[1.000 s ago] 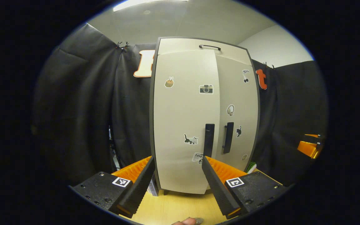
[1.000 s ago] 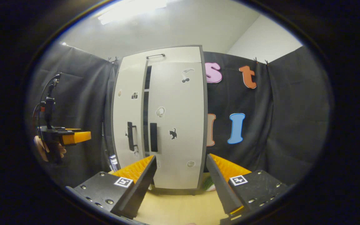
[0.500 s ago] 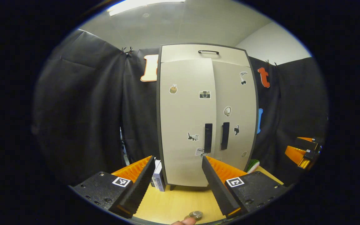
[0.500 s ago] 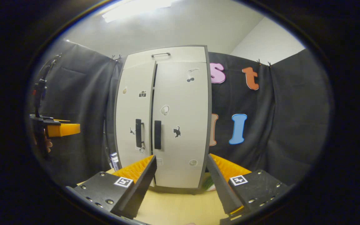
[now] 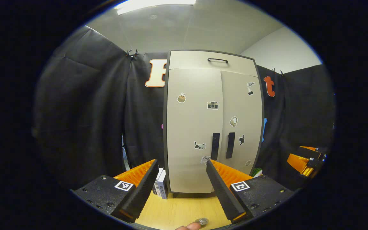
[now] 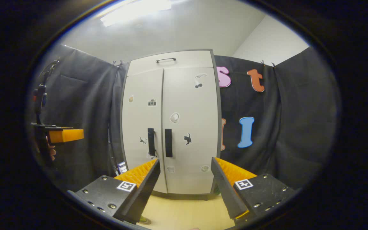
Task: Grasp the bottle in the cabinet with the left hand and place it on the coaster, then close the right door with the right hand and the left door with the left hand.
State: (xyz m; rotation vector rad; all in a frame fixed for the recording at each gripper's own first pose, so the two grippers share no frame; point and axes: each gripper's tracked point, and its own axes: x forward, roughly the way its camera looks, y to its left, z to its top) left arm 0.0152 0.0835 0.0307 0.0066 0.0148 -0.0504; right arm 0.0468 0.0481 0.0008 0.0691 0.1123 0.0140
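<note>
The cabinet (image 5: 212,124) stands at the back of the table (image 5: 180,210), and both its doors read as flush now: the left door (image 5: 192,127) and right door (image 5: 241,121) meet along one thin seam, their dark handles (image 5: 215,146) side by side. The bottle is not something I can make out with certainty; a small round silvery cap-like thing (image 5: 202,220) sits at the very bottom edge of the left gripper view beside a fingertip (too cropped to name).

The doors look like light, stiff panels that swing freely on hinges, so a flat push near the handle edge would suffice.

The left gripper (image 5: 181,188) is spread wide and empty, well back from the cabinet. The right gripper (image 6: 185,188) is likewise parted, holding nothing.

A second ago the left door stood ajar, with a dark gap showing at the seam; that gap has closed, and both grippers have drawn back.
</note>
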